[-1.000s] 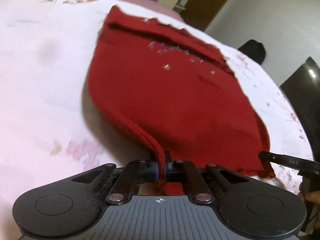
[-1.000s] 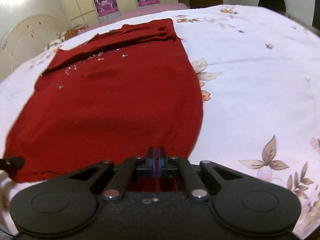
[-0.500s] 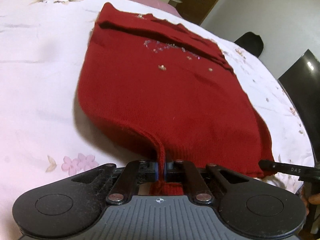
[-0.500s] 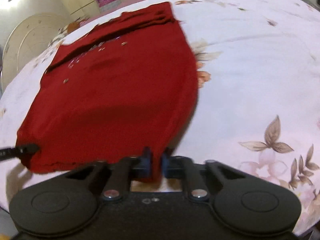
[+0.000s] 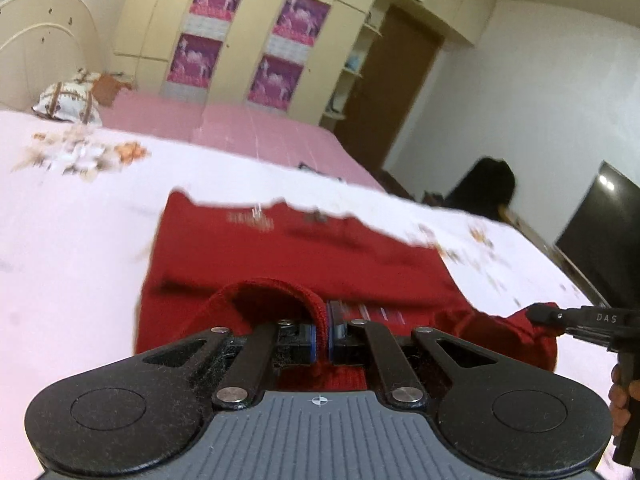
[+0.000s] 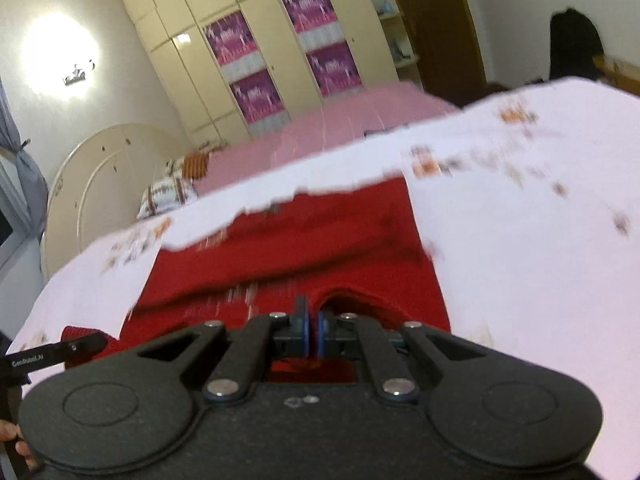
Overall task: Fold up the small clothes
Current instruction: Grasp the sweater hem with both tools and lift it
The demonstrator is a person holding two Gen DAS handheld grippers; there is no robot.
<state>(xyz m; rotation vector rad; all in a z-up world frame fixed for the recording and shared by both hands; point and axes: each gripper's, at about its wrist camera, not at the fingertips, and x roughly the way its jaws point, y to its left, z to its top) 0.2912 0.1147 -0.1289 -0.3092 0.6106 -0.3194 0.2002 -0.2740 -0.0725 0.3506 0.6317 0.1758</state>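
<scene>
A red knit sweater [image 5: 304, 256] with small sequins lies on the white floral bed sheet [image 5: 72, 240]; it also shows in the right wrist view [image 6: 320, 248]. My left gripper [image 5: 322, 332] is shut on the sweater's bottom hem at its left corner, and the hem curls up over the jaws. My right gripper [image 6: 311, 330] is shut on the hem at the right corner. Both hold the lower edge lifted and carried over the body toward the collar. Each gripper's finger shows at the edge of the other's view. Both views are motion-blurred.
A pink bed cover [image 5: 240, 132] lies beyond the white sheet, with a pillow [image 5: 68, 100] by the headboard [image 6: 100, 176]. Cream wardrobes with purple posters [image 5: 272, 52] stand behind. A dark TV [image 5: 600, 232] is on the right.
Both grippers have lifted the hem and swung it forward over the sweater toward the collar. The views tilted up from the bed to the room.
</scene>
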